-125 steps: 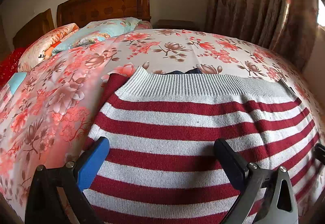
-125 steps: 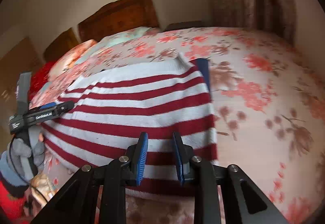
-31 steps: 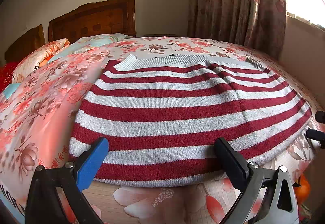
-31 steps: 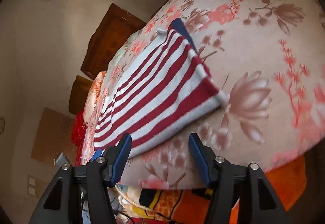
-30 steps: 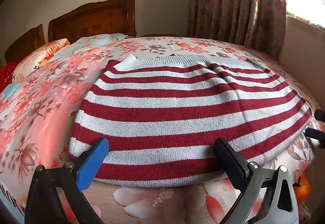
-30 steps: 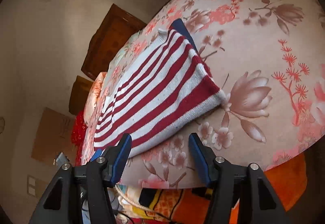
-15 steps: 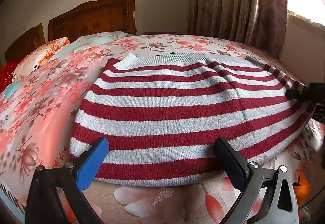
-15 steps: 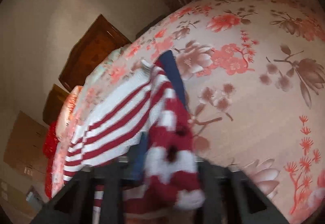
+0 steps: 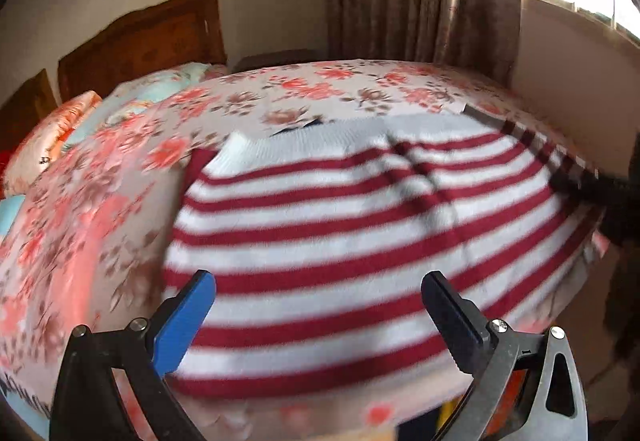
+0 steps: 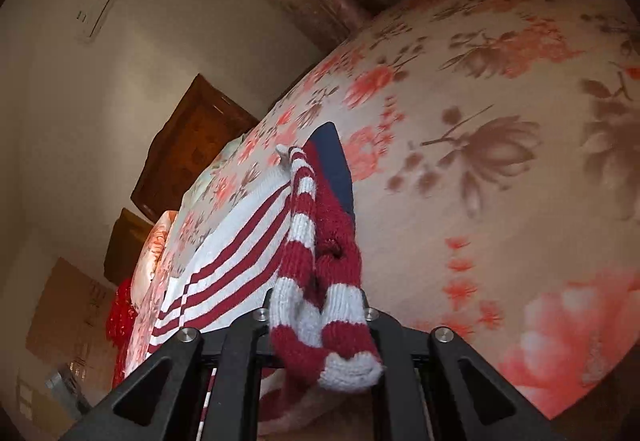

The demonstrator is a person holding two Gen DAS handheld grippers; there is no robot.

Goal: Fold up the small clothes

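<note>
We see the red-and-white striped sweater (image 9: 352, 241) lying flat on the bed (image 9: 100, 209), close to the bed's near edge, its white ribbed band turned toward the wooden headboard (image 9: 140, 41). Our left tool (image 9: 318, 305) hangs just above the sweater's near hem with its jaws spread wide and nothing between them, the blue pad on one side and the black pad on the other. Our right tool (image 10: 318, 315) is at the sweater's right edge, toward the bed's window side, and its jaws are closing on a bunched fold of the knit, which is pinched between them and spills forward over them. From that grip the striped edge is lifted off the floral sheet. A dark blue piece of fabric (image 10: 334, 165) shows beside the lifted edge; we cannot tell what it belongs to.
</note>
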